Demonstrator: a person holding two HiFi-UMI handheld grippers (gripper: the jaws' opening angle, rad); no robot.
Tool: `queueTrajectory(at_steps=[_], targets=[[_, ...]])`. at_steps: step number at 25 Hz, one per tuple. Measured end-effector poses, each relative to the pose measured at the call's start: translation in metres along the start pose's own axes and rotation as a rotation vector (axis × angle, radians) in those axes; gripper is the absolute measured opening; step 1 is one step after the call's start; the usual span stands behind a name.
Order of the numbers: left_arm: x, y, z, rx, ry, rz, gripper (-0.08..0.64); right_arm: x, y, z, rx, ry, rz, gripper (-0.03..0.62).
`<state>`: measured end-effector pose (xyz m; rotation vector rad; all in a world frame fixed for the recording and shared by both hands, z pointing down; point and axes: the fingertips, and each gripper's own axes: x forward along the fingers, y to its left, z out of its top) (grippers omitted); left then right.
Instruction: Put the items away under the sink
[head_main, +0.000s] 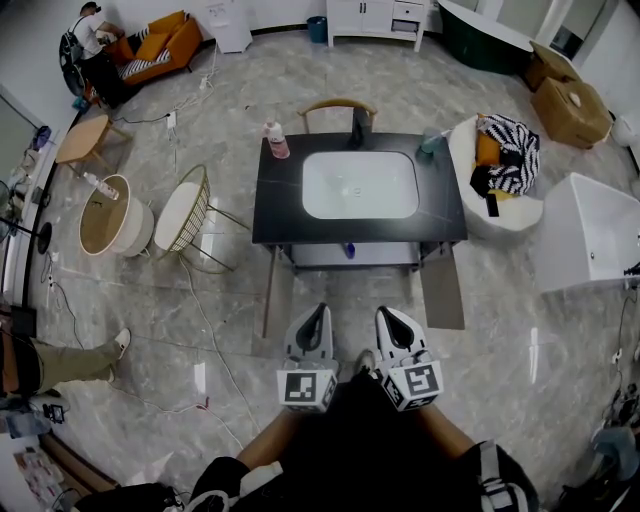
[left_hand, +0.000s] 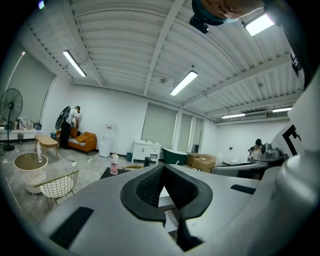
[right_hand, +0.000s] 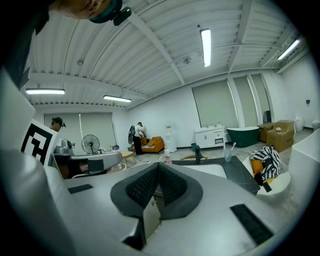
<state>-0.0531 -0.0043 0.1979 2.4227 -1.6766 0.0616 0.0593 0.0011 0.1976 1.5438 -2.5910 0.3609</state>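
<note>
From the head view, the left claw (head_main: 317, 313) and right claw (head_main: 386, 314) hang side by side close to the person's body, tips pointing at a black surface (head_main: 282, 205) with a white sink (head_main: 360, 186) set in it. A pink bottle (head_main: 276, 140) stands at the surface's back left corner, a cup (head_main: 430, 141) at its back right, and a black tap (head_main: 358, 128) between them behind the sink. A small blue thing (head_main: 348, 250) lies on the shelf (head_main: 385, 256) under the sink. In the left gripper view, the claw's dark pads meet at the tip with nothing between them; the bottle shows beyond, well apart. In the right gripper view, that claw is likewise pressed together and empty, with bottle, tap and cup far ahead on the surface
</note>
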Motion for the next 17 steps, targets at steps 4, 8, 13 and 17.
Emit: queueTrajectory(at_steps=[4,8,13,17], targets=[[0.0,-0.001,0.016,-0.035,-0.051,-0.003,0.015,-0.002,0.001,0.0,0.013,0.001,-0.003,0.011],[-0.002,0.0,0.009,0.006,-0.027,-0.012,0.015,-0.002,0.004,-0.002,0.005,0.004,0.001,0.011],[-0.003,0.001,0.012,-0.012,-0.037,-0.016,0.015,-0.001,0.009,-0.003,-0.003,0.009,0.005,0.011],[-0.002,0.002,0.013,-0.042,-0.049,-0.006,0.015,0.0,0.009,-0.006,-0.005,0.008,0.004,0.011]])
